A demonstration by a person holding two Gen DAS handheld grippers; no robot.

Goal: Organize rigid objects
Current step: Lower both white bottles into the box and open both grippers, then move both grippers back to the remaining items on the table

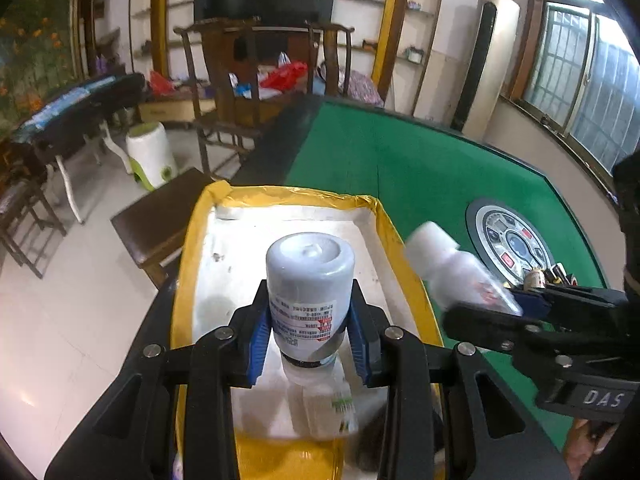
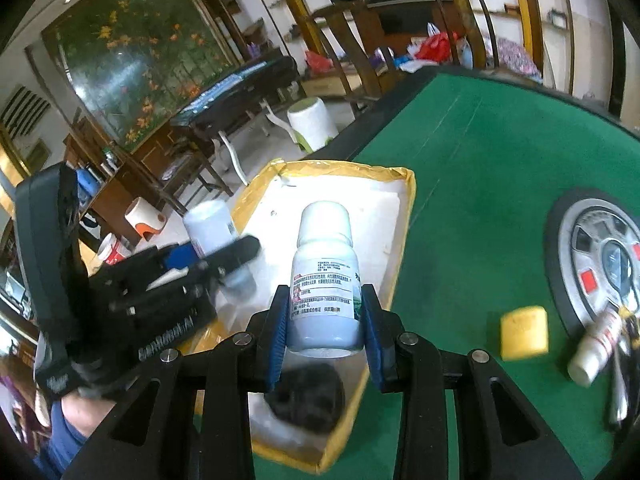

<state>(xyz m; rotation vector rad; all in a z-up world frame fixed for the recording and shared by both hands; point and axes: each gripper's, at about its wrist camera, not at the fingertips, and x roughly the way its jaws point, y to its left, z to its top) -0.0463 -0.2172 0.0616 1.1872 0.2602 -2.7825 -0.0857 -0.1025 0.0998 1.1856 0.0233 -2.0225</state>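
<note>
My left gripper [image 1: 310,334] is shut on a white labelled bottle [image 1: 308,296], held over the yellow-taped tray [image 1: 280,196]. A small white bottle with green print [image 1: 328,404] lies in the tray below it. My right gripper [image 2: 325,330] is shut on a second white labelled bottle [image 2: 325,276], held above the tray's [image 2: 406,220] near right part. In the left wrist view the right gripper [image 1: 516,308] and its bottle [image 1: 452,264] show at the tray's right side. In the right wrist view the left gripper [image 2: 224,256] and its bottle [image 2: 210,224] show at left. A black object [image 2: 308,394] lies in the tray.
The tray sits on a green felt table [image 2: 480,152]. A round control panel [image 2: 600,260] is set in the felt, with a small white bottle [image 2: 596,344] and dark items on it. A yellow block [image 2: 524,332] lies on the felt. Wooden chairs [image 1: 240,92] stand beyond.
</note>
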